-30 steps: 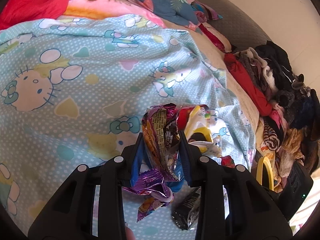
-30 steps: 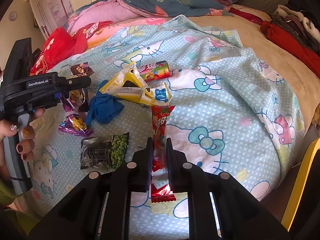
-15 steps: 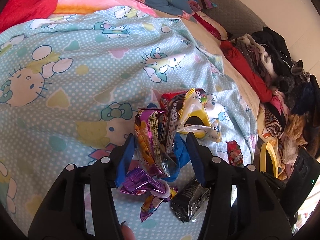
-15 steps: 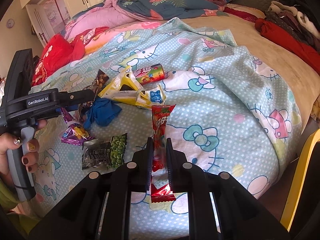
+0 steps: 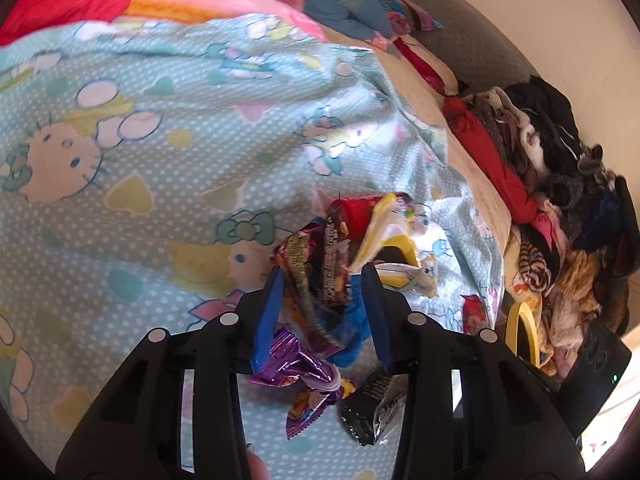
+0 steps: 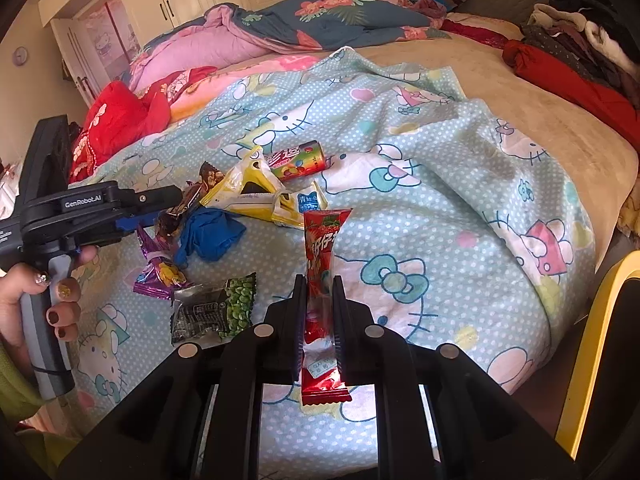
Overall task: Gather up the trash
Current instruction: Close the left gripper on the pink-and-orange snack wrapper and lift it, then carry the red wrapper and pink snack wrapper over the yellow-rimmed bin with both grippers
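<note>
Right wrist view: the right gripper (image 6: 316,312) pinches a red snack packet (image 6: 320,248) upright above the blue patterned blanket (image 6: 440,208) on the bed. At ten o'clock, the left gripper (image 6: 160,208) is closing around a dark crumpled wrapper (image 5: 316,272); whether its pads press it I cannot tell. Nearby lie a blue cloth (image 6: 208,236), a yellow bag (image 6: 256,188), a purple wrapper (image 6: 160,276) and a green pea packet (image 6: 216,312).

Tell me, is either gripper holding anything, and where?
Right gripper pinches the red snack packet near its lower middle. Left gripper is closing around a dark wrapper; grip uncertain.
</note>
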A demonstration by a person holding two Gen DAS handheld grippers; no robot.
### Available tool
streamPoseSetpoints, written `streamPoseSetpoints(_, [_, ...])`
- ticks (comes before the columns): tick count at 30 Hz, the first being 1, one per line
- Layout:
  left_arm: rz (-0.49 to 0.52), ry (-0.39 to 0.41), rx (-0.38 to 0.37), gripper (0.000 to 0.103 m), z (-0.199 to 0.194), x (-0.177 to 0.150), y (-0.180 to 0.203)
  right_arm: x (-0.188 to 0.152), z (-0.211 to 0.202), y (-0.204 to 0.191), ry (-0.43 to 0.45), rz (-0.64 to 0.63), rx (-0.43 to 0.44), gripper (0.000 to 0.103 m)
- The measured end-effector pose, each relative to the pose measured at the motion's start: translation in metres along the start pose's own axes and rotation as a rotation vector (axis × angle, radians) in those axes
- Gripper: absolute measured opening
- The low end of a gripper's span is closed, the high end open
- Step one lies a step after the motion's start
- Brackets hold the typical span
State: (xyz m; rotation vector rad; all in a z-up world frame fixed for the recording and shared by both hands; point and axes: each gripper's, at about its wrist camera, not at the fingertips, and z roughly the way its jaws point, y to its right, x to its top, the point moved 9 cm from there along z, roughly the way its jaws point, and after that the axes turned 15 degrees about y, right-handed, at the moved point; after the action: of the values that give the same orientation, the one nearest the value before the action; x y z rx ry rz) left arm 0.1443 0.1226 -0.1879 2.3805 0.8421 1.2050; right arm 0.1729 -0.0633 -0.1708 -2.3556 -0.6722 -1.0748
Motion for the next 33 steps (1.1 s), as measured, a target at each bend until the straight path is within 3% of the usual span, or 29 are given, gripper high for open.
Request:
streamPoseSetpoints(9, [-0.142,0.003,0.021,0.031,0.004,0.011,-0.026,0.005,-0.014,0.009,0.030,0.014,-0.018,0.012])
streamPoseSetpoints(12, [-0.149,-0.023,0.046,0.023,0.011,0.007,-0.029,0.007,-0.019,0.010,0.038,0.016,-0.020,0.012])
streamPoseSetpoints(18, [-0.112,-0.045,0.055,0.015,0.019,0.001,-0.024,0.012,-0.028,0.014,0.059,0.017,-0.029,0.012])
streamPoseSetpoints(28, [0.014,0.138,-0.013,0.014,-0.019,0.049,0.028,0.031,-0.050,0.019,0.129,0.040,-0.027,0.012])
streamPoseSetpoints(33, [0.054,0.177,-0.084,0.014,-0.031,0.061,0.067,0.043,-0.062,0.022,0.170,0.053,-0.022,0.012])
